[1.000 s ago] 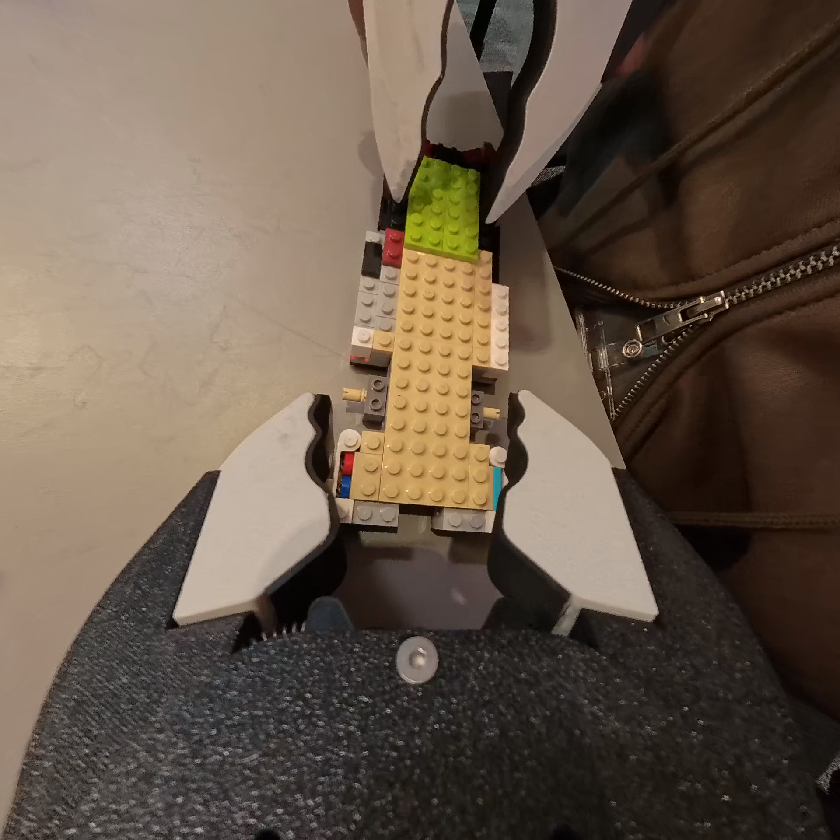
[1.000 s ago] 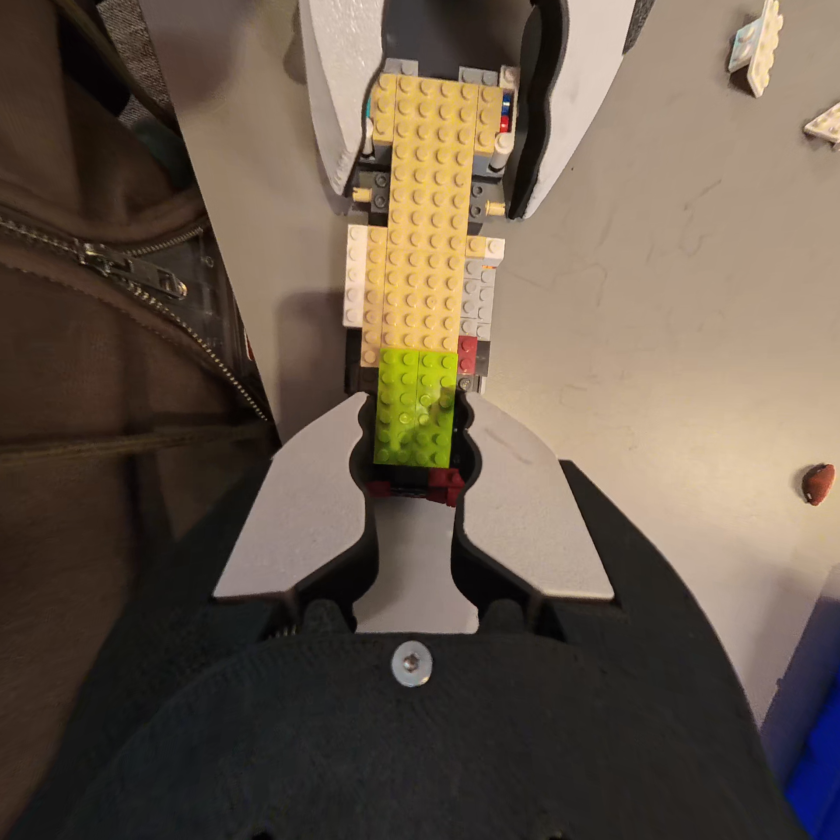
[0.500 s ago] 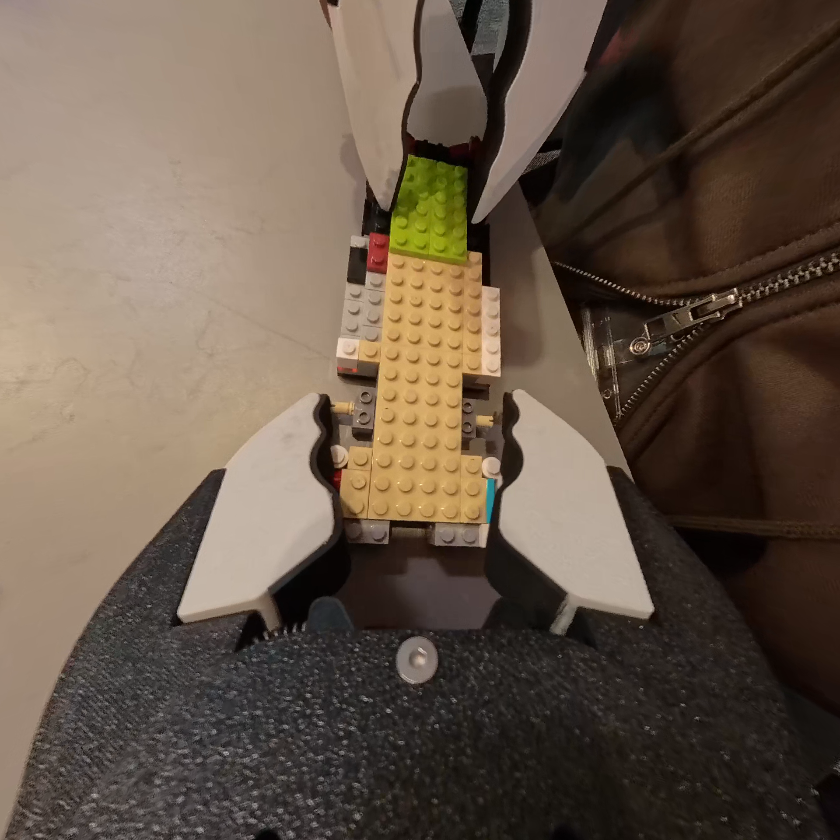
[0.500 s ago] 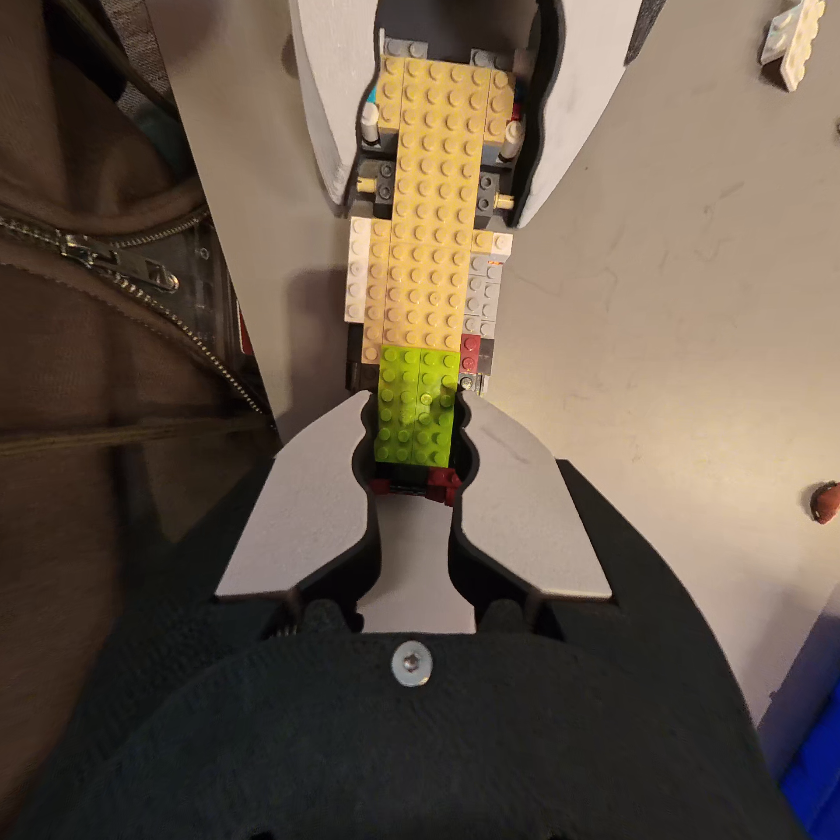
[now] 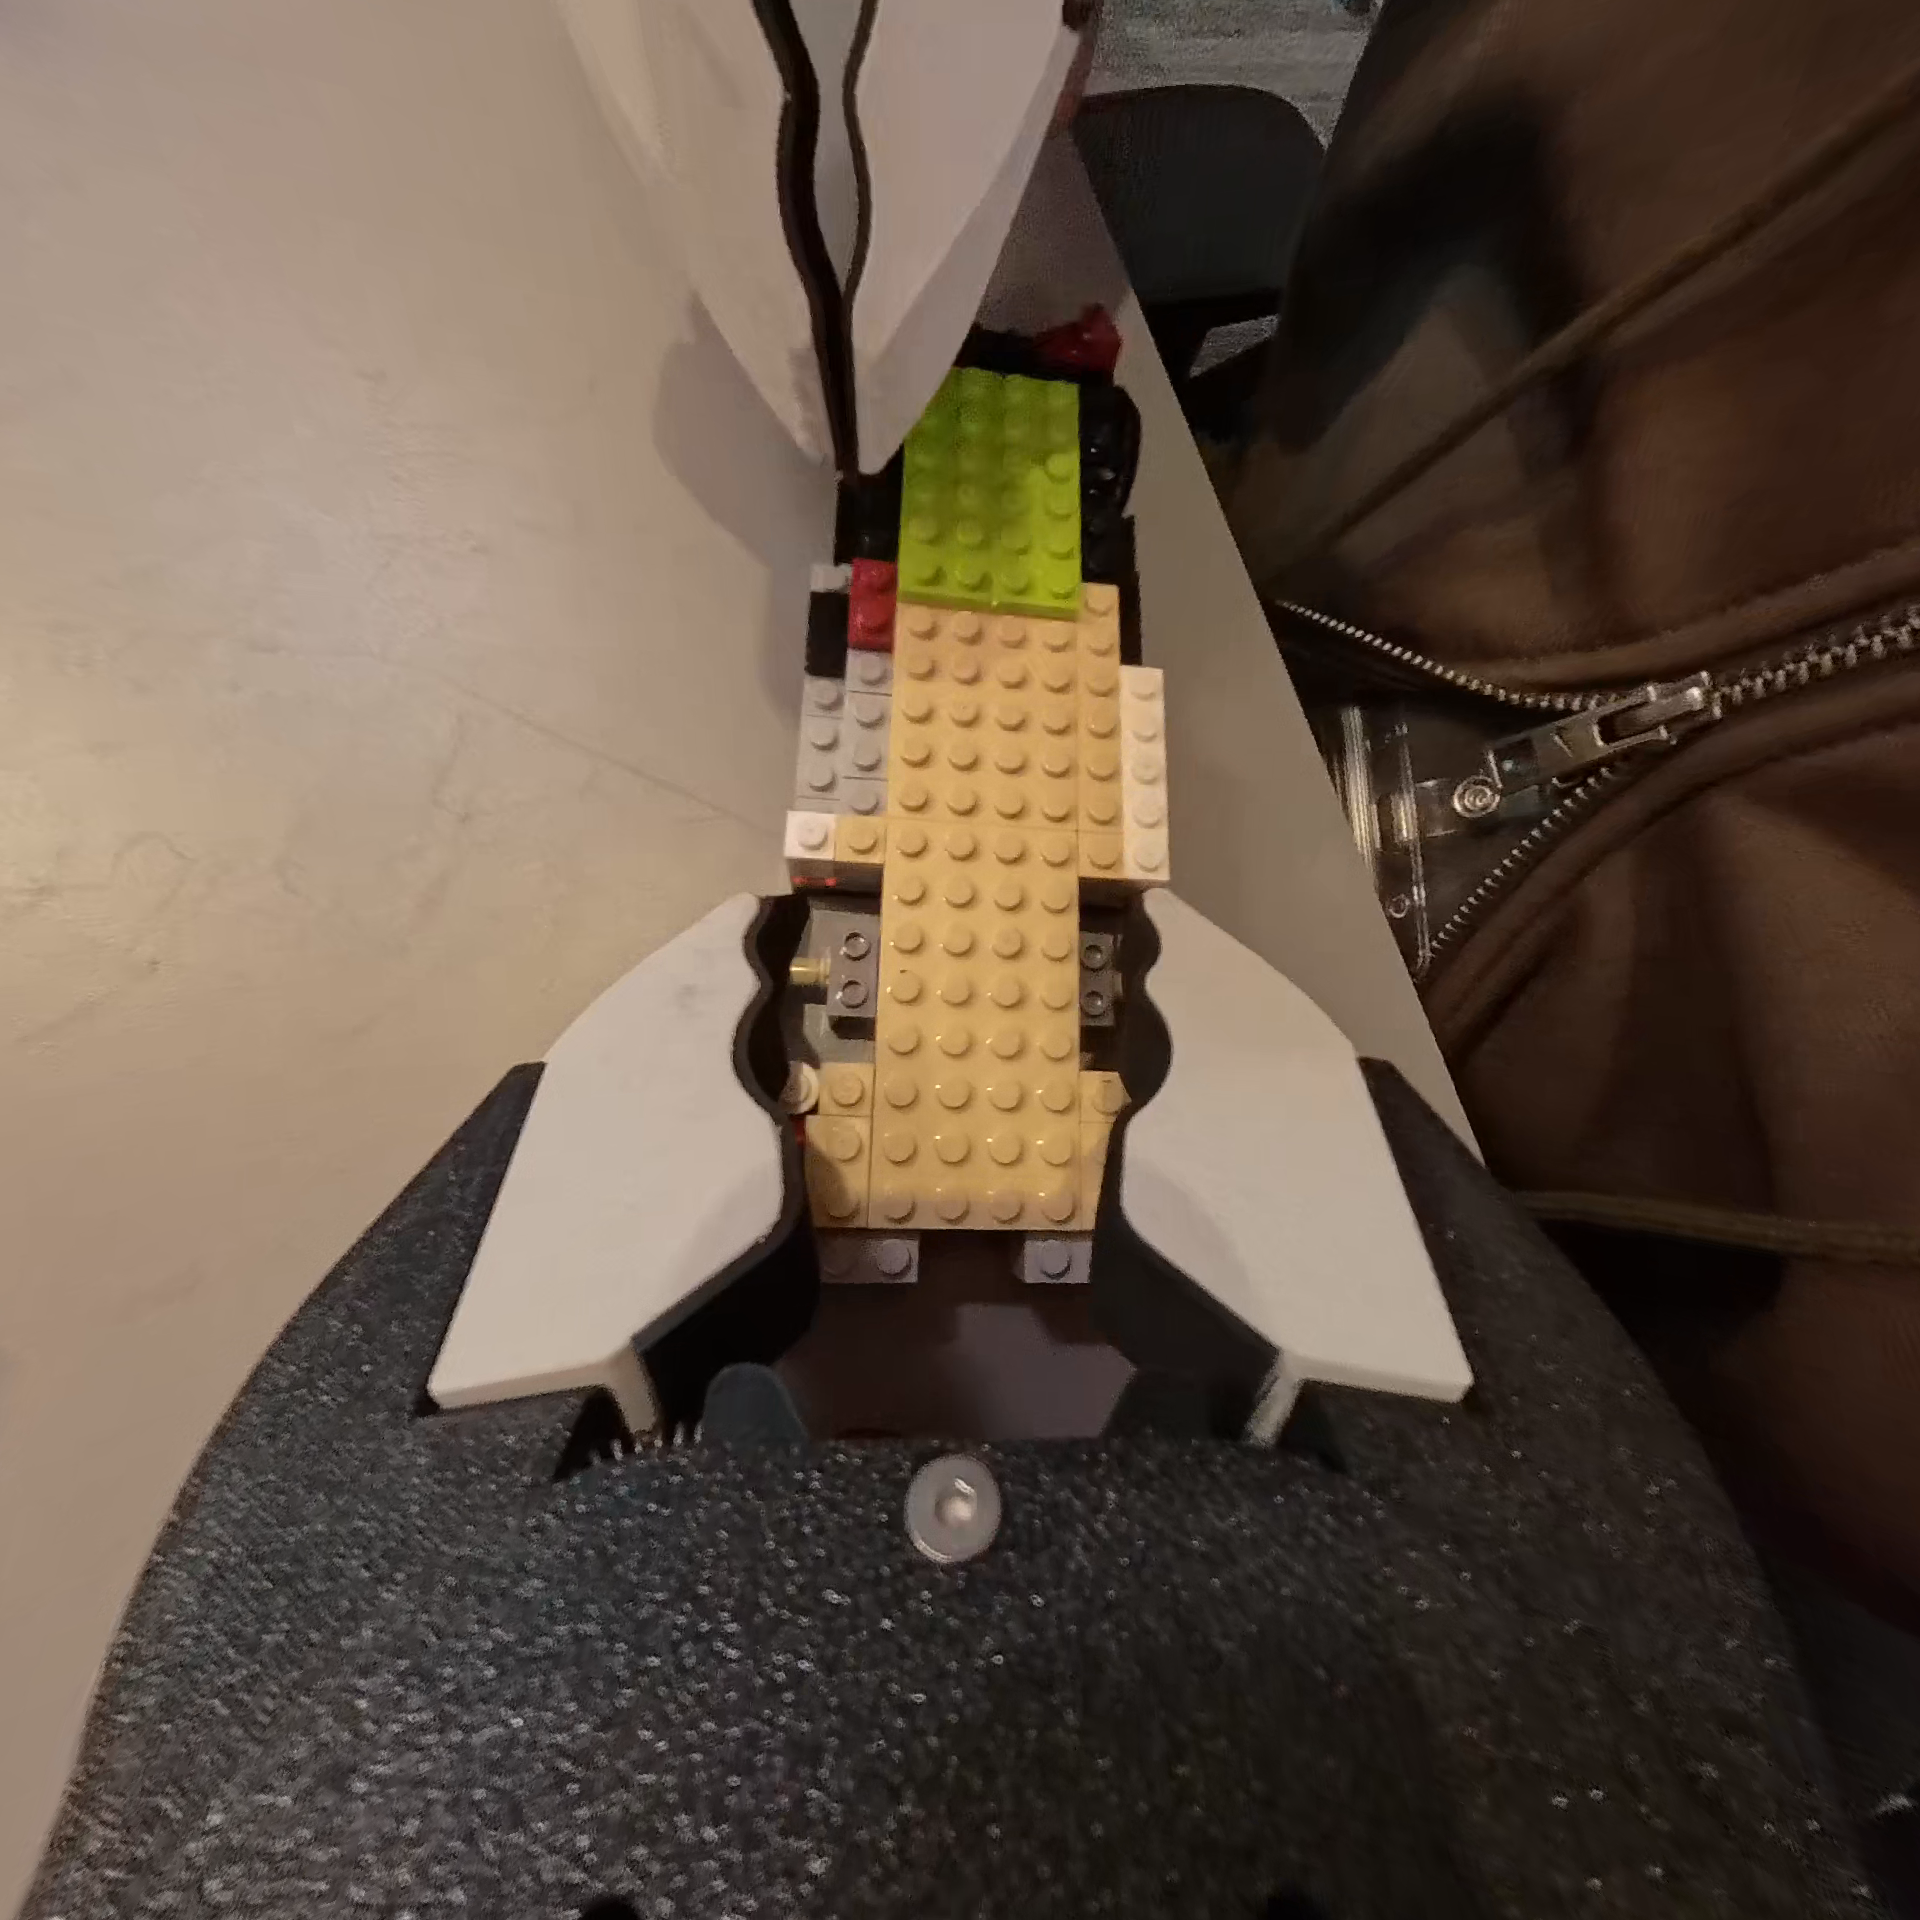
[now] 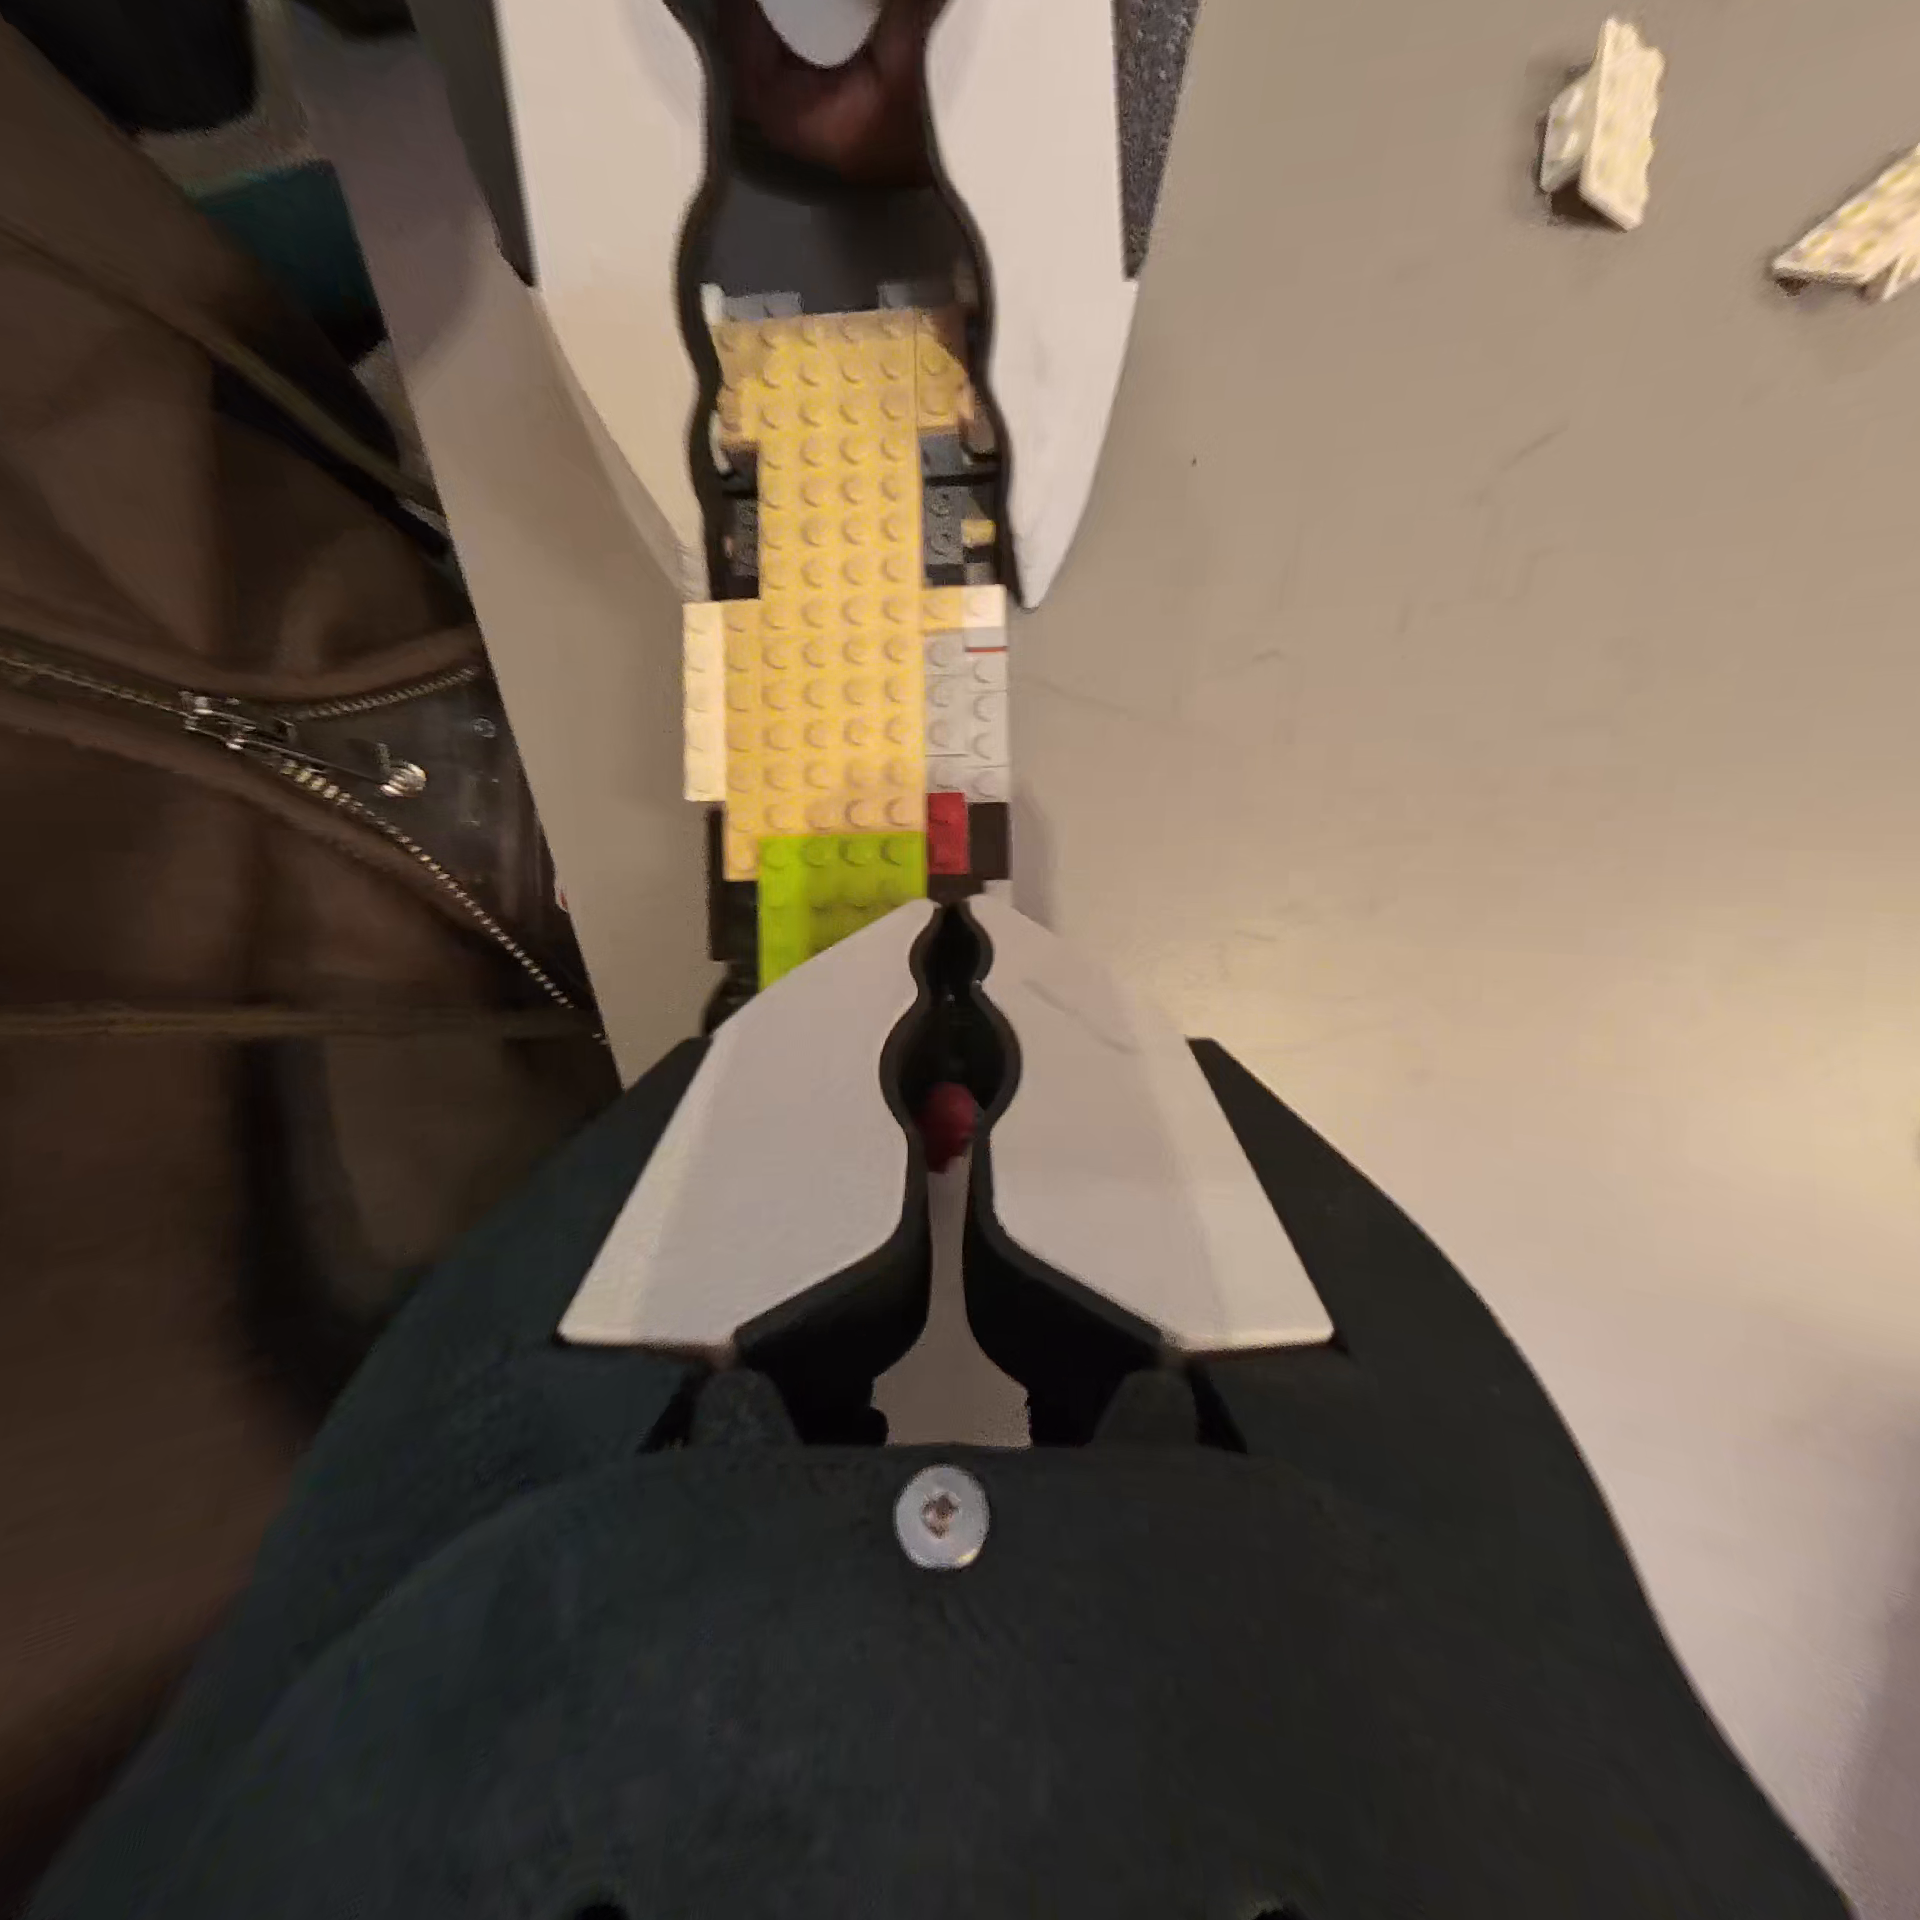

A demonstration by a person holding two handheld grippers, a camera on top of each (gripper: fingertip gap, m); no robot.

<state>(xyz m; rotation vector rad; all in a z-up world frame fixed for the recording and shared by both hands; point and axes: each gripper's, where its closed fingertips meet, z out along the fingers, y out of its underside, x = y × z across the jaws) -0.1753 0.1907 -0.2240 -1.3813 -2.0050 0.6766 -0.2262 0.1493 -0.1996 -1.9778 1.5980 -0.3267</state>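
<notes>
Your left gripper [image 5: 951, 997] has its two grey fingers closed around the near end of a long toy-brick model [image 5: 997, 894] topped with tan studded plates. The right pad presses against the bricks; on the left a small gap shows at the dark grey side bricks, while farther back the wide tan end fills the space between the fingers. The model lies on a pale grey tabletop [image 5: 312, 520], close to the table's edge. At its far end sits a lime-green studded plate [image 5: 992, 499] with a small dark red brick [image 5: 871, 615] beside it.

Your right gripper [image 6: 951, 909] meets that far end from the opposite side. Its fingertips are together, lying over the corner of the lime-green plate, and a small dark red piece [image 6: 948, 1127] shows in the hollow between the fingers; whether it is pinched, I cannot tell. To the right of that gripper, two loose pale plates [image 6: 1600, 125] lie well apart on the tabletop. A person's brown zipped jacket [image 5: 1610, 623] fills the side beyond the table edge.
</notes>
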